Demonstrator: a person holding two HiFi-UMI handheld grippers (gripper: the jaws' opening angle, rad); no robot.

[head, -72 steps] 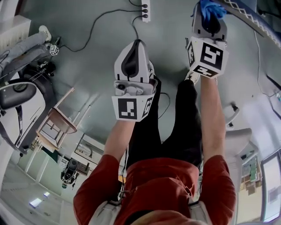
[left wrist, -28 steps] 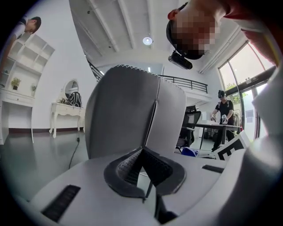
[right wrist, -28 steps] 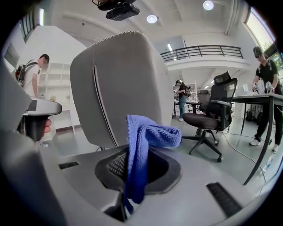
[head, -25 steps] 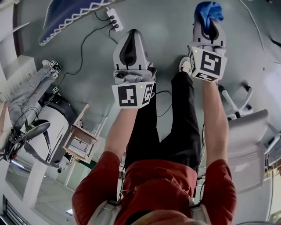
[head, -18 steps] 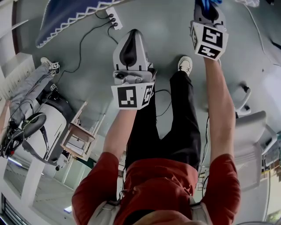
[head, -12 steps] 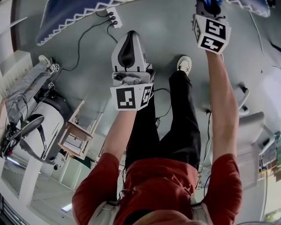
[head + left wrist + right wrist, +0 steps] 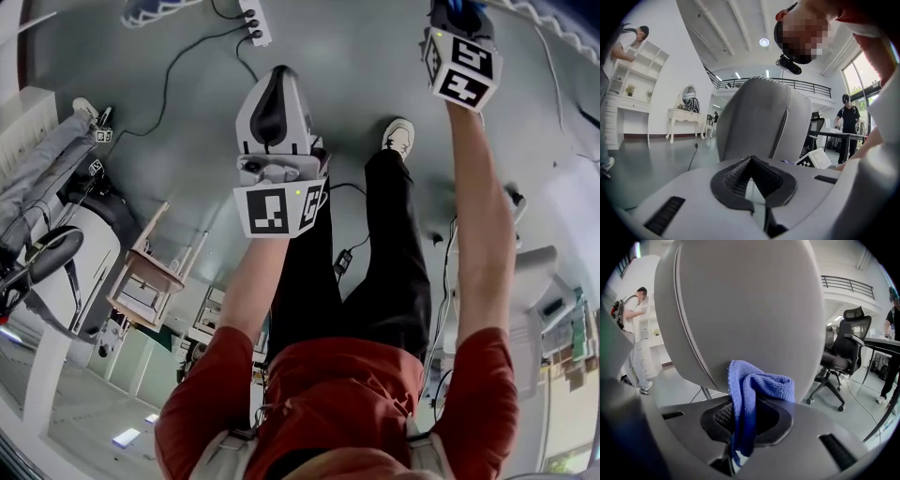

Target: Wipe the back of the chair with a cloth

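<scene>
Since approx 3 s ago the R arm has stretched further fwd. Its marker cube (image 7: pixel 461 70) now sits near the top edge of the head view and the cloth is all but cut off there. L side barely shifted. The blue rug (image 7: pixel 155 9) has slid nearly out of view top left.

Power strip (image 7: pixel 253 19) lies on the floor (image 7: pixel 375 56), cable trailing, well clear of the work.

L tongs (image 7: pixel 751 176) are closed on nothing, pads meeting in a point, held short of the chair back (image 7: pixel 764 117), which fills the middle of the L gripper view. Prob. parked as the spare hand so it stays out of the wiping path.

R tongs (image 7: pixel 746 420) are clamped on the cloth (image 7: pixel 754 385): blue terry, folded over, w/ a thick wad sticking out past the tips so fabric, not plastic, meets the shell. Cloth sits right at the lower part of the grey chair back, which fills the R gripper view. Touching or just off: can't tell.

Judgement: approach done or first stroke starting, most of the back left to wipe. Shell is smooth & curved, so the next move needs a steady press following the curve. Chair might shift under the push.
</scene>
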